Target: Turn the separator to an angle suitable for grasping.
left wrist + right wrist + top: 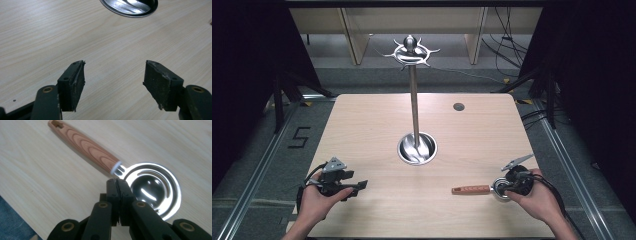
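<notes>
A slotted metal spoon with a wooden handle (470, 189) lies flat near the table's front right, handle pointing left. In the right gripper view its handle (85, 147) runs up and left and its shiny bowl (152, 187) lies just right of the jaws. My right gripper (117, 181) is shut, pinching the bowl's left rim beside the neck; in the high view the right gripper (503, 187) sits at the bowl. My left gripper (362, 185) rests at the front left, and in its own view the left gripper (113, 80) stands open over bare wood.
A tall steel hanging stand (414, 100) rises from a round dish base (417, 148) at the table's middle, with a ring of hooks (411, 51) on top. The base's edge (130, 10) shows ahead of the left gripper. A small grommet hole (458, 106) sits at back right.
</notes>
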### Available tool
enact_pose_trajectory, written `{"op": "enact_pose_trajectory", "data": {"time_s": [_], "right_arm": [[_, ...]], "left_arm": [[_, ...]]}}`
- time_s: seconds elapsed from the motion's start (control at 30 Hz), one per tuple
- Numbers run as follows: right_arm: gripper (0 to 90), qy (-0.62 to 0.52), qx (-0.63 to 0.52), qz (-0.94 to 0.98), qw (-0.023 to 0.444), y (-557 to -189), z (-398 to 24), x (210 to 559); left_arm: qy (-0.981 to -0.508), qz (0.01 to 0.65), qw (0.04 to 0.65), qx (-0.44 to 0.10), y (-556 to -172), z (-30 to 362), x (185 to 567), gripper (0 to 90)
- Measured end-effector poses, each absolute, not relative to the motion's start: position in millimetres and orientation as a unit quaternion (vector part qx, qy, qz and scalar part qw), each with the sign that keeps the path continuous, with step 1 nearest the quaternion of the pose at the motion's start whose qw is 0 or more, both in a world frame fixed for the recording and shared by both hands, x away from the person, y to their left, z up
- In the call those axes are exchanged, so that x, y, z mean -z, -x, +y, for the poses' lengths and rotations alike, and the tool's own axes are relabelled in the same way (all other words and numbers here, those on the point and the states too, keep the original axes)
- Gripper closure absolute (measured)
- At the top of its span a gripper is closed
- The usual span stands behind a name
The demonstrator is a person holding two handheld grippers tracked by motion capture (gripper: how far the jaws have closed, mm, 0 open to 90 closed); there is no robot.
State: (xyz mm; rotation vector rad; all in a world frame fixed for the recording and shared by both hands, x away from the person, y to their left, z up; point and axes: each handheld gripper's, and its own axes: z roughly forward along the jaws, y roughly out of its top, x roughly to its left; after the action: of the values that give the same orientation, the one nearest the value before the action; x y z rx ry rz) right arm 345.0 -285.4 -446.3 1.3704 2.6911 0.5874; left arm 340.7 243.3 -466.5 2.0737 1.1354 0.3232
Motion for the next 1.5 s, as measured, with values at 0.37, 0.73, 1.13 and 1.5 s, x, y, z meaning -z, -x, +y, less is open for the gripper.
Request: {"op": "enact_pose_trajectory", "data": {"time_s": [0.37,0.73,1.13,1.5], "right_arm": [[90.0,-0.355,-0.145,0.924,0.010,-355.2,-226.7,456.8],[90.0,-0.348,-0.111,0.931,0.004,-368.1,-206.5,467.0],[90.0,-0.367,-0.100,0.924,0.028,-392.8,-203.4,468.7],[90.0,-0.427,-0.101,0.896,0.062,-428.3,-224.8,467.1]], "left_arm": [[-0.801,0.446,0.378,-0.127,-339.8,241.8,467.2,32.3],[-0.802,0.446,0.376,-0.129,-339.6,241.9,466.6,32.3],[-0.816,0.435,0.361,-0.119,-340.0,245.2,464.9,32.2],[-0.805,0.446,0.373,-0.121,-339.7,243.1,466.2,32.2]]}}
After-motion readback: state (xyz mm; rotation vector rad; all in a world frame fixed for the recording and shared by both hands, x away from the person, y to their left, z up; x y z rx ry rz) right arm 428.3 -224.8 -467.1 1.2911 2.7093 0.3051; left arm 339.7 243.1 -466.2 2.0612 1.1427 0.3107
